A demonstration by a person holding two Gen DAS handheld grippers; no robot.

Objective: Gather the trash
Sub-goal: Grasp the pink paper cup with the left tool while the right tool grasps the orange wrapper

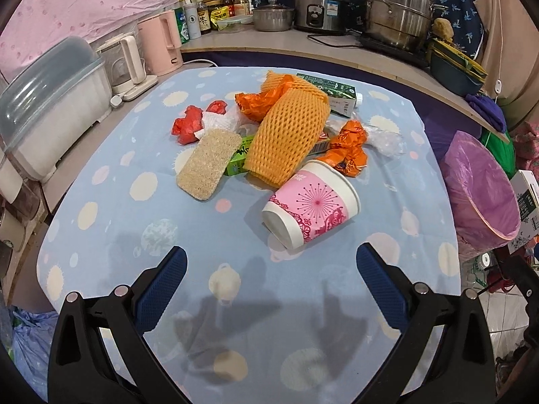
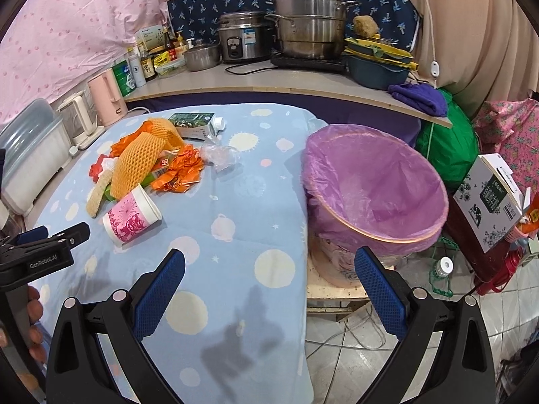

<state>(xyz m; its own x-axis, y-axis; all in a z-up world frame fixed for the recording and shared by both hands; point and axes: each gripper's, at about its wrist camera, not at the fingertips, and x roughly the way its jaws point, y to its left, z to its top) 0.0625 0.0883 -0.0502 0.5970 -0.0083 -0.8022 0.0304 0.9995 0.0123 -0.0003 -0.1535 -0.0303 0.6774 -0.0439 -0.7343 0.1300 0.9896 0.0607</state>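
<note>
A heap of trash lies on the blue dotted tablecloth (image 1: 235,303): a pink-and-white paper cup (image 1: 311,210) (image 2: 131,219) on its side, an orange foam net (image 1: 288,134) (image 2: 134,163), a tan sponge pad (image 1: 207,163), crumpled orange wrappers (image 1: 348,149) (image 2: 183,171), red scraps (image 1: 188,124), clear plastic (image 2: 219,155) and a green carton (image 1: 337,96) (image 2: 193,123). My left gripper (image 1: 271,262) (image 2: 50,234) is open just in front of the cup. My right gripper (image 2: 269,264) is open over the table's right edge, beside the purple-lined bin (image 2: 377,185) (image 1: 478,188).
Behind the table, a counter (image 2: 286,80) carries steel pots, a rice cooker, bottles and a purple cloth. Kettles (image 1: 158,45) and a plastic dish box (image 1: 50,101) stand at the left. Boxes, a green bag and cables crowd the floor at the right.
</note>
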